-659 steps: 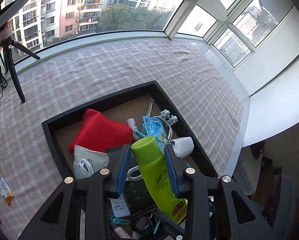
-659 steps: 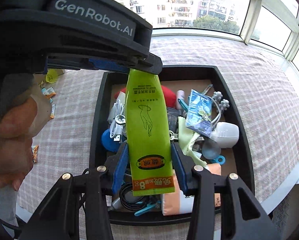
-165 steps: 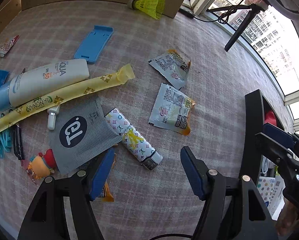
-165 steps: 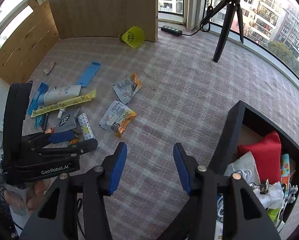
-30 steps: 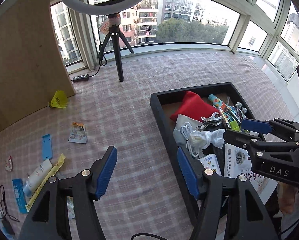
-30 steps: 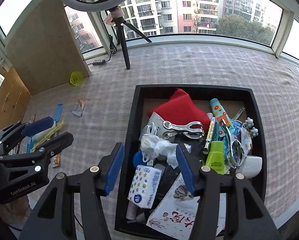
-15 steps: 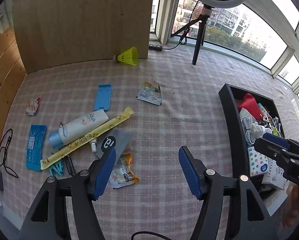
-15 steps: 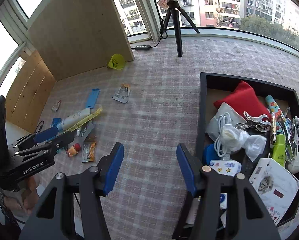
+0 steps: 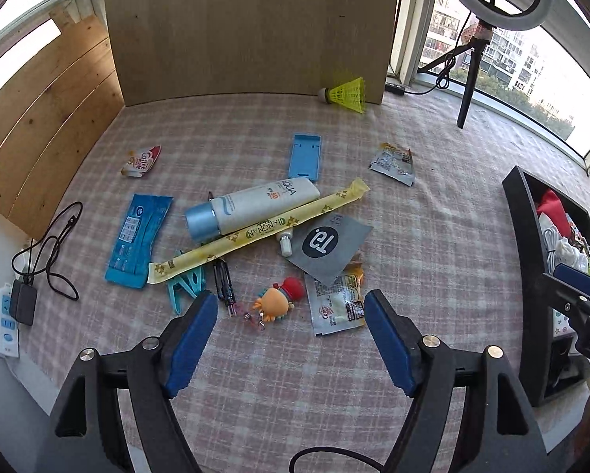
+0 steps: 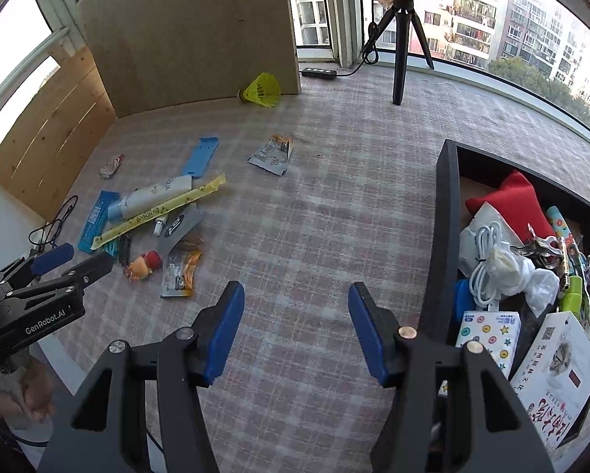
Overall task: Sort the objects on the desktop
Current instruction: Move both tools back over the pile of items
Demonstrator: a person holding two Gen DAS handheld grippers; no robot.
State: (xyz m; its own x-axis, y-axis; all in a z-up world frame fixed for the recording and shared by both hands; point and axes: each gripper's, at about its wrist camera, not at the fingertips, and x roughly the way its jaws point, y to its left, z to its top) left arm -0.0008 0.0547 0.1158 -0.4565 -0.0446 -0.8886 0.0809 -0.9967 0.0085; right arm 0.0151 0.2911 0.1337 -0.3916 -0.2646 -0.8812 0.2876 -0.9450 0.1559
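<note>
Left hand-held gripper (image 9: 291, 315) is still spreading its blue pads with nothing between them, and we've got it tilted down over the loose pile on the checked worktop (image 9: 432, 236). From this left wrist view the pile is a white sunscreen tube (image 9: 255, 207) with a blue cap lying against a long yellow sachet (image 9: 259, 230), a grey packet (image 9: 330, 246) overlapping a crumpled snack wrapper (image 9: 340, 303), and an orange keychain toy (image 9: 277, 301) just ahead of the pads. A blue phone stand (image 9: 304, 155) and a yellow shuttlecock (image 9: 346, 94) sit farther back, the shuttlecock near the brown board (image 9: 251, 27). The near edge of the worktop runs under our left pad, and the black tray (image 9: 525, 260) walls off the right side.

Over in the right wrist view, our right hand-held gripper (image 10: 296, 329) is wide open and empty, angled down at a bare stretch of cloth. Plenty of free room sits between pile and tray there. The tray is crammed: red cushion (image 10: 511, 203), white cable (image 10: 488, 252), tissue pack (image 10: 488, 329). Our left hand (image 10: 19, 394) shows at the lower left corner.
</note>
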